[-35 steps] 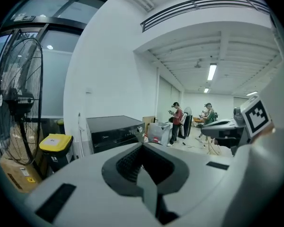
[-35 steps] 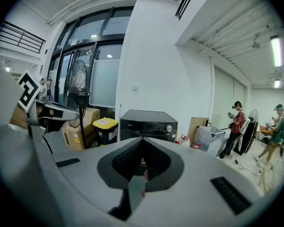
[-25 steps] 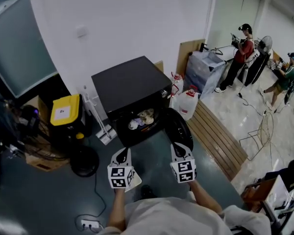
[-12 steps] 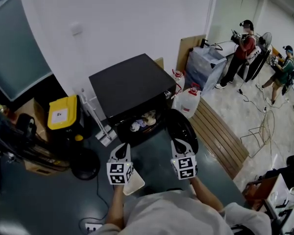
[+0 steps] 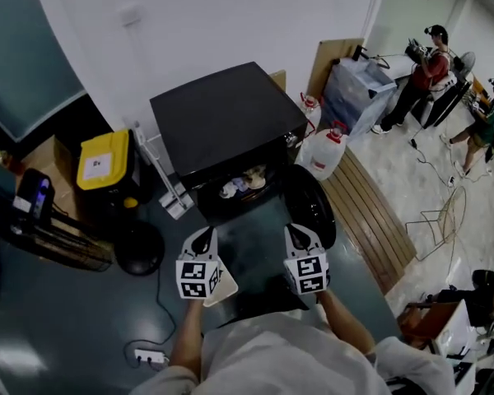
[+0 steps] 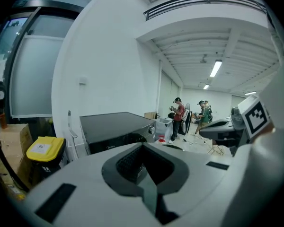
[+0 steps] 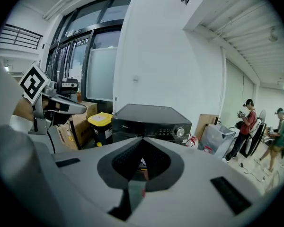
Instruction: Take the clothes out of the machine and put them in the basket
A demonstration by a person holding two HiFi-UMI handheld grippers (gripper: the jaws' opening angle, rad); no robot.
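My left hand-held gripper (image 5: 203,237) and right hand-held gripper (image 5: 295,235) hang side by side, apart, over the dark floor (image 5: 255,249). The jaws of each are closed together with nothing between them. The clothes (image 5: 244,183) lie inside the front opening of the black machine (image 5: 222,113), beyond both tips. The round door (image 5: 309,206) stands swung open to the right of the opening, its lower edge near my right gripper. A strip of floor separates the tips from the machine front. A yellow-lidded bin (image 5: 102,161) flanks the machine's left side, plastic jugs (image 5: 324,150) its right.
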